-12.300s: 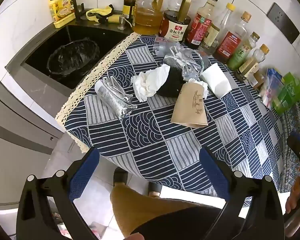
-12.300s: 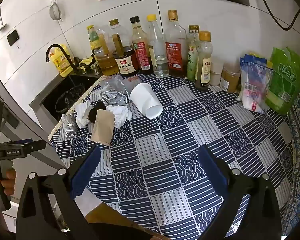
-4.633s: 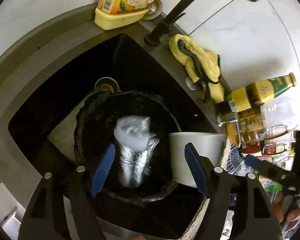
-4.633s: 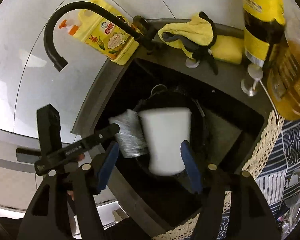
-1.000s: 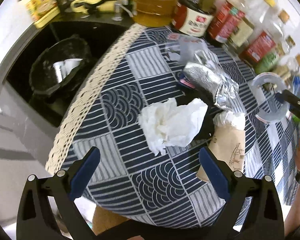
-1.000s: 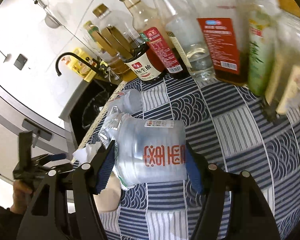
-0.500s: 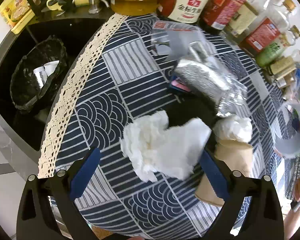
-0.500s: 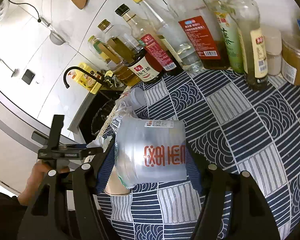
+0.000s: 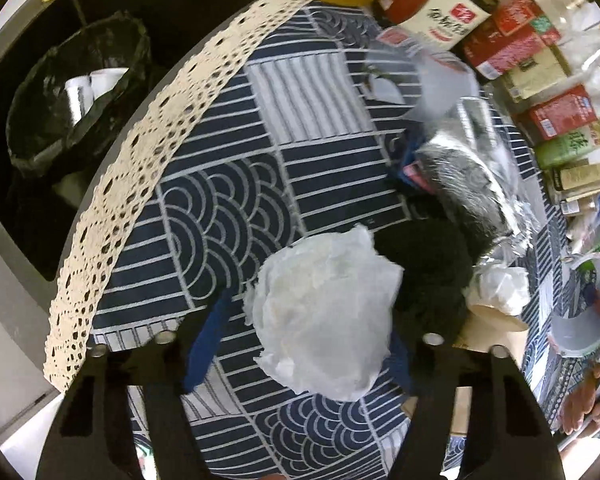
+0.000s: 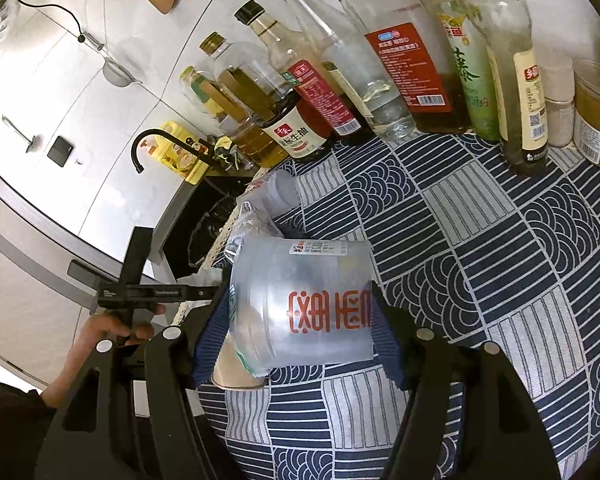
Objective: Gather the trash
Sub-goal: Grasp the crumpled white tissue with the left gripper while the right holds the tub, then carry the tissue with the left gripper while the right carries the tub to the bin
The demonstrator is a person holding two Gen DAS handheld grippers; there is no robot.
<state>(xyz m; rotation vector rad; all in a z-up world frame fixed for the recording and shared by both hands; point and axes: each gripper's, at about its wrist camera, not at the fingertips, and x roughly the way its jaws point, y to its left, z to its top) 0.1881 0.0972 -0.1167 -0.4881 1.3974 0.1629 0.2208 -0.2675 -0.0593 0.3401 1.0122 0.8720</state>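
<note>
My left gripper (image 9: 300, 344) is shut on a crumpled white tissue (image 9: 324, 312) over the blue patterned tablecloth (image 9: 220, 208). Behind the tissue lie a black object (image 9: 428, 272), a foil bag (image 9: 464, 184), a brown paper cup (image 9: 496, 316) stuffed with tissue and a clear plastic cup (image 9: 440, 80). My right gripper (image 10: 296, 332) is shut on a clear plastic cup with red print (image 10: 304, 304), held above the cloth; it also shows in the left wrist view (image 9: 580, 304). The black-lined bin (image 9: 72, 88) in the sink holds a white cup and a foil bag.
Sauce and oil bottles (image 10: 340, 80) line the wall behind the table. Jars (image 10: 596, 112) stand at the far right. The dark sink (image 9: 28, 168) lies left of the lace table edge (image 9: 140, 184). A black tap (image 10: 156, 140) and a yellow soap bottle (image 10: 180, 156) stand by it.
My left gripper has dropped onto the white tissue and closed on it. My right gripper still holds the printed cup and has barely moved.
</note>
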